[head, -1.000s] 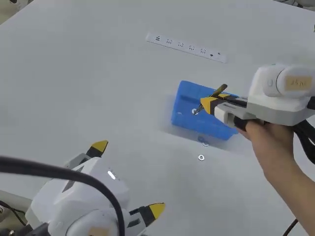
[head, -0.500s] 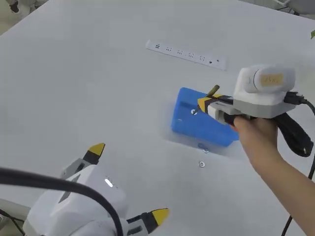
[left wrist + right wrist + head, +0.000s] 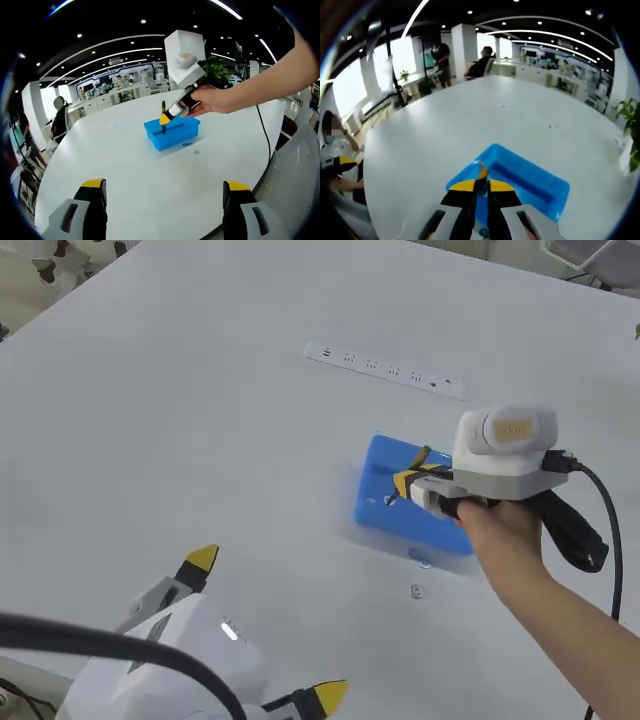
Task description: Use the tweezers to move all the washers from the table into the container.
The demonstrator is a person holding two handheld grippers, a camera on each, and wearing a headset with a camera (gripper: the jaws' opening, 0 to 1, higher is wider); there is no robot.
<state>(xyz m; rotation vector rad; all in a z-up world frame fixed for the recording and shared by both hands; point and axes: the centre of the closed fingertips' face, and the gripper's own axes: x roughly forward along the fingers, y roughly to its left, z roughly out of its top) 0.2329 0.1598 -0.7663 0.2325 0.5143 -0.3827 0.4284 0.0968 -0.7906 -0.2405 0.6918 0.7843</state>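
2 washers (image 3: 416, 591) lie just beside container (image 3: 390, 465), mid-surface; R gripper (image 3: 408, 483) clamps tweezers (image 3: 163, 107) over it, so a high release could bounce one out; L gripper (image 3: 264, 627) wide, at near edge.

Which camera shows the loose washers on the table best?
The head view: two washers lie on the table near the blue container. The left gripper view shows them as distant specks. The right gripper view faces the container.

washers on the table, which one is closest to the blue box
The washer right beside the blue box's near wall; the other washer lies apart from it, farther out.
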